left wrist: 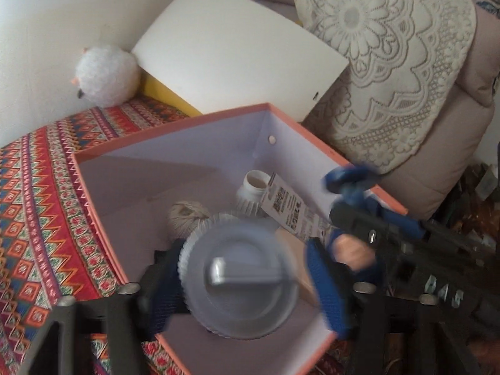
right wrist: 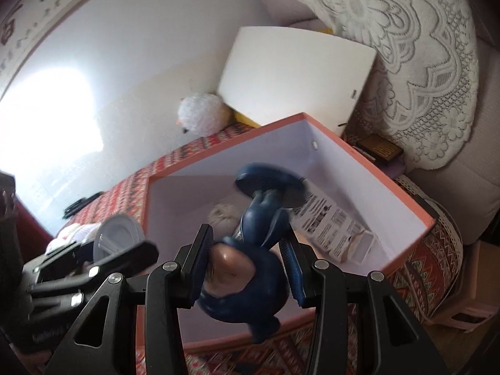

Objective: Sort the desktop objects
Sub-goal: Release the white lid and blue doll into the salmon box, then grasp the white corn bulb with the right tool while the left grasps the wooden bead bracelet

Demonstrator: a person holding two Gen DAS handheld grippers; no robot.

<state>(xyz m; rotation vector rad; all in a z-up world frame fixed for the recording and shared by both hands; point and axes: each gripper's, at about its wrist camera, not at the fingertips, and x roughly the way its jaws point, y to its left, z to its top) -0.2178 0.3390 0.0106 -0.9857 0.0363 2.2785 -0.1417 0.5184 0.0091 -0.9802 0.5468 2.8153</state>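
Both my grippers are full over the pink box (left wrist: pixel 175 118): left gripper (left wrist: pixel 247 278) clamped on a ribbed white lid (left wrist: pixel 240 284), right gripper (right wrist: pixel 247 268) squeezing a blue figurine (right wrist: pixel 250 284). Inside the box already: a twine ball (left wrist: pixel 184 215), white bottle (left wrist: pixel 250 193) and a printed carton (right wrist: pixel 331 228), so the right half's crowded, left half open. It sits on a patterned cloth (left wrist: pixel 40 187), with a white board (left wrist: pixel 234 53) and fluffy ball (left wrist: pixel 106 78) behind by the wall.
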